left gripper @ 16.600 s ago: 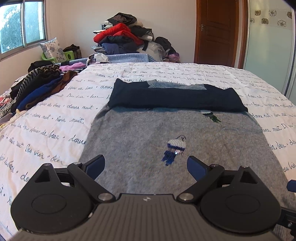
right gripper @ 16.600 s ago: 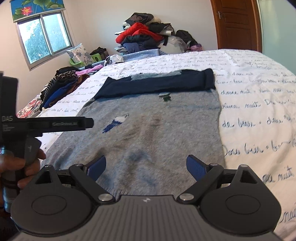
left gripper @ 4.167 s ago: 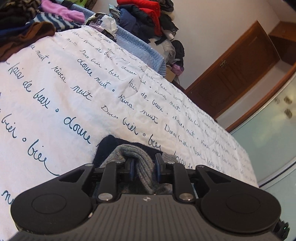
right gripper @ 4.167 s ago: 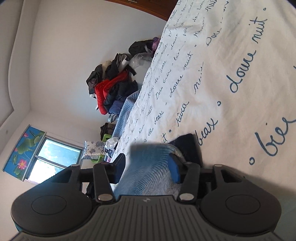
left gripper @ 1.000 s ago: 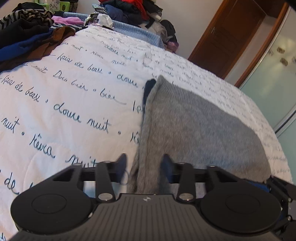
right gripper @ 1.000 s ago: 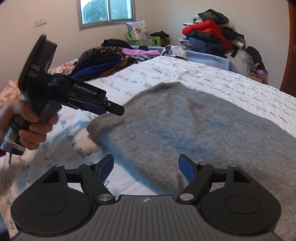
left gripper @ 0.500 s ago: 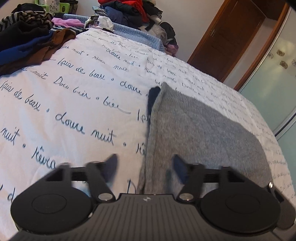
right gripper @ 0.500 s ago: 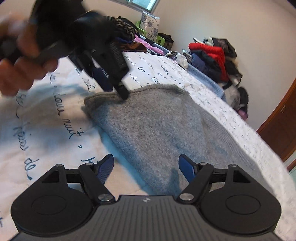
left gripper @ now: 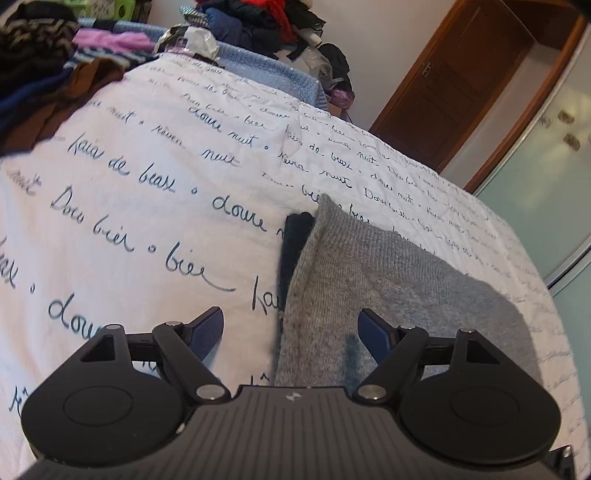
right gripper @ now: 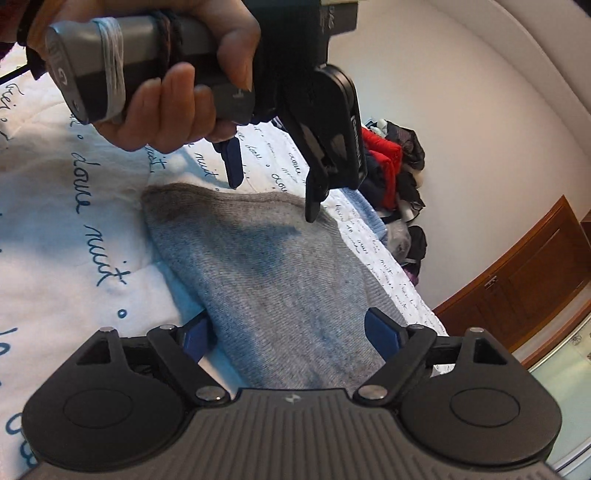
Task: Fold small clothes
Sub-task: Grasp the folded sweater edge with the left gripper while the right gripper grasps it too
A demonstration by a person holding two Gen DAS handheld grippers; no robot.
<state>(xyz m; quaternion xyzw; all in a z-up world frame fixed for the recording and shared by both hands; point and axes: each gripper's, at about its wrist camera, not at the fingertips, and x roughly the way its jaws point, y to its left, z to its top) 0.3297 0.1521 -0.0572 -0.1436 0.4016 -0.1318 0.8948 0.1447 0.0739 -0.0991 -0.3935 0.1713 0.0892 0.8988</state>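
Observation:
A grey knit sweater lies folded on the white bedspread, with a dark navy part showing at its left edge. My left gripper is open and empty, its fingers astride the sweater's near left edge. In the right wrist view the sweater lies flat. My right gripper is open and empty over its near edge. The left gripper shows there too, held in a hand above the sweater's far corner, open.
Piles of clothes lie at the bed's left side and against the far wall. A wooden door and a glass wardrobe panel stand to the right. The clothes heap also shows in the right wrist view.
My left gripper has opened wider and lifted off the sweater edge. My right gripper has tilted and moved closer under the left hand. The sweater lies still.

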